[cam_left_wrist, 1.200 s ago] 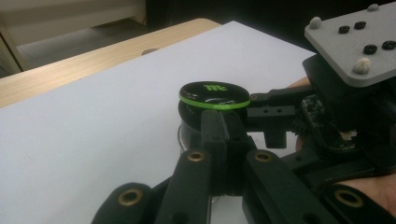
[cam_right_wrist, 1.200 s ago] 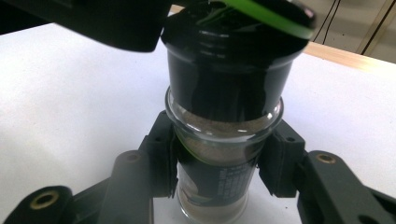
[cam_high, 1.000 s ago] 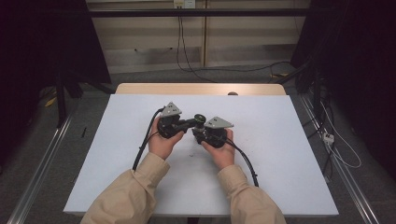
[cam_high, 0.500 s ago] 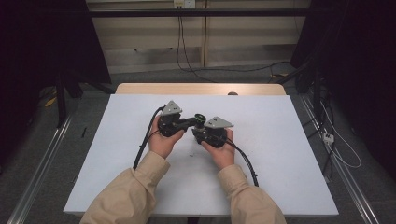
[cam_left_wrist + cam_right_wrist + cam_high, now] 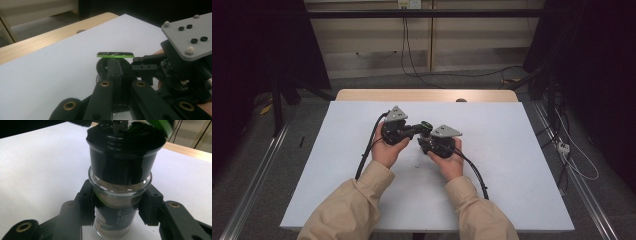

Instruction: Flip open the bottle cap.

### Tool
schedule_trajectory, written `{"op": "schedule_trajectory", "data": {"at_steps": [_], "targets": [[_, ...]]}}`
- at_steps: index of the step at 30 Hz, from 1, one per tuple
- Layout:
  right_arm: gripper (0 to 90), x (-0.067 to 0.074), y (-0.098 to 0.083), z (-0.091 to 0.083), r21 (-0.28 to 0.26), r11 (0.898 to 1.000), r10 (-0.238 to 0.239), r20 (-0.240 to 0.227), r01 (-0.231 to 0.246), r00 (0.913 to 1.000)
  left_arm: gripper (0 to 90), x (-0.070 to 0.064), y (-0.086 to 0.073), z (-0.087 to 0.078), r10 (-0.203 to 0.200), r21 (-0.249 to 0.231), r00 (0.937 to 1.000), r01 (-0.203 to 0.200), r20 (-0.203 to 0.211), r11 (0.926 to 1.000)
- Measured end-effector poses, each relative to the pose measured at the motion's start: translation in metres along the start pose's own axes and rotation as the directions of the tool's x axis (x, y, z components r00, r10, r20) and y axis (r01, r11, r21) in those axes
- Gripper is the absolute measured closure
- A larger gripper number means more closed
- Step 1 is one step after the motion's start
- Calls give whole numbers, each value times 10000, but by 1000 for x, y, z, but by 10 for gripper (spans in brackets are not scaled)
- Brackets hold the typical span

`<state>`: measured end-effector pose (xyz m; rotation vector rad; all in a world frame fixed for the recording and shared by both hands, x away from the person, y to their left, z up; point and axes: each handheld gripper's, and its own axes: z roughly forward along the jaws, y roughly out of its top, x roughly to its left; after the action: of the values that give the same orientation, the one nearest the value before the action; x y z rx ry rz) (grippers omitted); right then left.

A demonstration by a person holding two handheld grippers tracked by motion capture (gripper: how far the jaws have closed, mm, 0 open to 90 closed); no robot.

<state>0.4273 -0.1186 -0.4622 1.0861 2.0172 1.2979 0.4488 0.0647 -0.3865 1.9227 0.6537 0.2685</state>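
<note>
Your right gripper is clamping the glass body of a small spice jar, pads pressing on both sides just below the black cap. Your left gripper is sitting with jaws closed together, tips against that cap, right under its green flip lid, which is standing raised and level. The jar is hanging just ahead of both tools, between them, over the middle of the table.

Risks, as I'm judging them:
- The glass is smooth and the pads are biting a narrow band; a hard push from the left tool is likely to twist the jar in the right jaws.
- With the lid up and brown powder filling the jar, any tilt toward the left tool is going to spill it.
- The left jaws are closed on themselves, so they are prying, not holding; they could skid off the cap.

Surface: plain white top with a few dark specks near your hands, wooden edge beyond the tools. Room: dim, dark curtains at both sides, cables trailing on the floor.
</note>
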Motion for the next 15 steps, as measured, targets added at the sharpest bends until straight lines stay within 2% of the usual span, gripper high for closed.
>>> {"op": "schedule_trajectory", "data": {"at_steps": [15], "targets": [[535,0,0,0,3,10000,-7,4,7,10000,900,0,5,2,-73,-92,10000,73,7,9999]]}}
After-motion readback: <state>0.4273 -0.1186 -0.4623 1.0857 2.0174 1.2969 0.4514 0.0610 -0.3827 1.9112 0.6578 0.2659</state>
